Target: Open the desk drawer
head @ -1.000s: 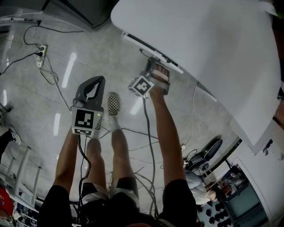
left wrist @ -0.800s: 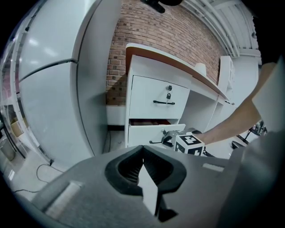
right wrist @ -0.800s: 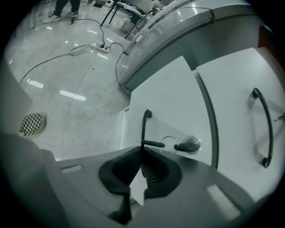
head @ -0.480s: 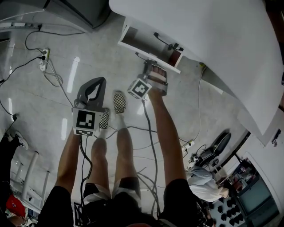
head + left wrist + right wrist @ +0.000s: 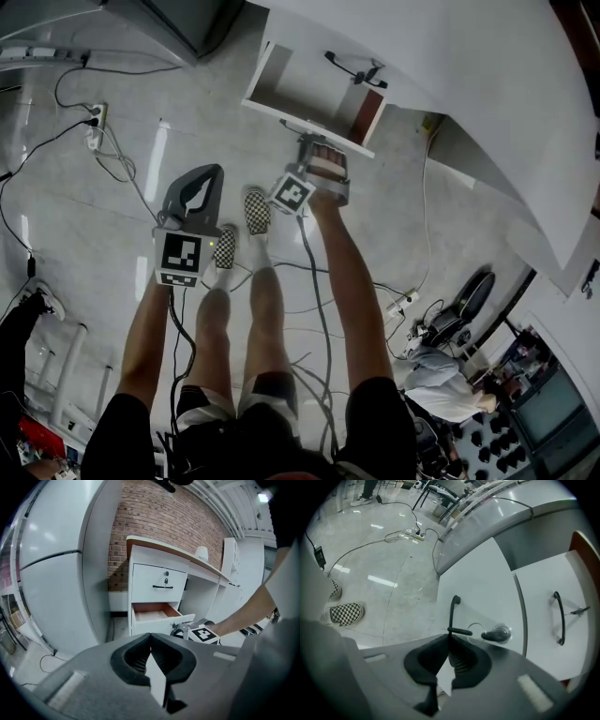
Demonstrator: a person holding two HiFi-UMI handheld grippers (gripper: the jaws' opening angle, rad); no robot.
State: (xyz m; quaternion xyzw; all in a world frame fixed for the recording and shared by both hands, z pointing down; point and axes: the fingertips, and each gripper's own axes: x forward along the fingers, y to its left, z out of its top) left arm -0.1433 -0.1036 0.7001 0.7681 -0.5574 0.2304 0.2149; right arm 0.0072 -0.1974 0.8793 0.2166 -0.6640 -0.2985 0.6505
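The white bench is spread across the upper right of the head view, and in the left gripper view it is seen right of centre, set against a brick wall. The drawer is found in the upper middle of the head view, standing drawn out from under the bench top; in the left gripper view it is shown as the lower of two drawers, just right of centre. Its front panel is white, its floor pale and bare, and its inner side walls are reddish-brown. The upper drawer above it is seen shut, with a black handle and a lock.

The left gripper is held over the floor at centre left of the head view, well apart from the drawer; its jaws are brought together with nothing between them. The right gripper is set against the drawer front, and its jaws are clamped on the handle, a thin black bar. A key with a wire ring is seen in the lock just beside that handle.
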